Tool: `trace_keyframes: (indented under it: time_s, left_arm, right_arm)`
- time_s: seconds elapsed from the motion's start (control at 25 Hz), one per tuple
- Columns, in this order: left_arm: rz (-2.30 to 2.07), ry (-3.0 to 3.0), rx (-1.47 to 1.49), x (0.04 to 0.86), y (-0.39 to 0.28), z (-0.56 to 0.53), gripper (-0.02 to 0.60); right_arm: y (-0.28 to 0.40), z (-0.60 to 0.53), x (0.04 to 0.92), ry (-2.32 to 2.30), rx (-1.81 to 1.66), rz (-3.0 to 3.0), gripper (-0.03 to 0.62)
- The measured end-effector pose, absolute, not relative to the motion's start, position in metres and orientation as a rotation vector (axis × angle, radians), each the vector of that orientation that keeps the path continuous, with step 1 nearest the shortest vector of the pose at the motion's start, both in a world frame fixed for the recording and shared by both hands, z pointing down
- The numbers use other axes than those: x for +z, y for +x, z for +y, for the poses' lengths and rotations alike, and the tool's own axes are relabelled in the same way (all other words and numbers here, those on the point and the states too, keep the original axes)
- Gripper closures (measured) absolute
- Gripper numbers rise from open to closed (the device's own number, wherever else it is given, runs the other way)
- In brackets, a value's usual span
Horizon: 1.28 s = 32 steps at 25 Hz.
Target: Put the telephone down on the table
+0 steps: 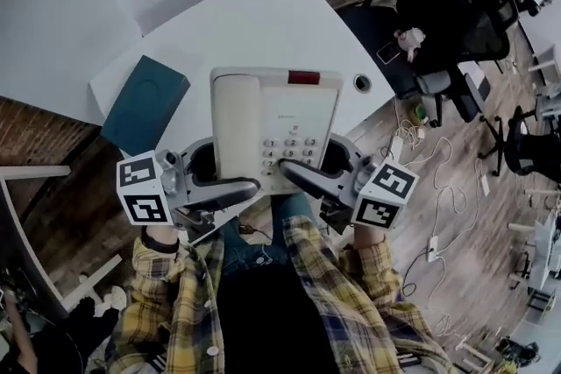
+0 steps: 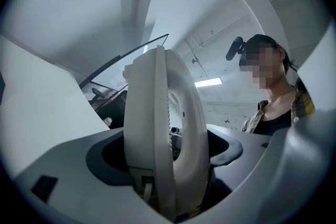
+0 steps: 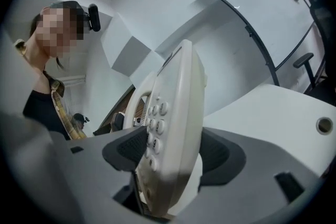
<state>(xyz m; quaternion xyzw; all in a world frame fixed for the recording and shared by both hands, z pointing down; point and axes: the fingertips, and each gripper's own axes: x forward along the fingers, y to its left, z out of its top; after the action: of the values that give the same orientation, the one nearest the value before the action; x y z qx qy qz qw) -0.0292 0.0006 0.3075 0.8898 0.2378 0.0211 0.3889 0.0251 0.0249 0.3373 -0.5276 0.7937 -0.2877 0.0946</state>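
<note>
A white desk telephone (image 1: 276, 125), handset on its left and keypad on its right, is held between both grippers over the near edge of the white table (image 1: 263, 22). My left gripper (image 1: 235, 188) is shut on the phone's near left corner, below the handset. My right gripper (image 1: 302, 178) is shut on the near right corner, by the keypad. In the left gripper view the telephone (image 2: 152, 128) stands edge-on in the left gripper (image 2: 165, 152). The right gripper view shows the right gripper (image 3: 173, 157) clamping the telephone (image 3: 176, 113) at its keys. Whether the phone's base touches the table is hidden.
A dark teal book (image 1: 145, 103) lies on the table's left part, close to the phone. A round cable hole (image 1: 362, 83) sits at the table's right edge. Black office chairs (image 1: 447, 13) and loose cables (image 1: 429, 188) occupy the wooden floor to the right.
</note>
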Motion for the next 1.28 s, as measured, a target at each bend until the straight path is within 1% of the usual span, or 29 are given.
trace_keyframes:
  time_s: [0.24,0.56,0.92,1.28]
  left_arm:
    - [0.397,2.277,-0.030,0.305,0.022,-0.025,0.184]
    - [0.118,2.332,-0.140,0.292,0.060,-0.046,0.184]
    - [-0.039,2.345,-0.212,0.283,0.062,-0.051,0.184]
    - [-0.055,2.370,-0.214,0.283,0.053,-0.063,0.184]
  right_arm:
    - [0.080,-0.009,0.334,-1.370,-0.901,2.509,0.313]
    - [0.120,-0.045,0.322,-1.069,-0.905,2.711,0.313]
    - [0.122,-0.060,0.312,-0.891,-0.899,2.818,0.313]
    - [0.112,-0.073,0.312,-0.878,-0.898,2.837,0.313]
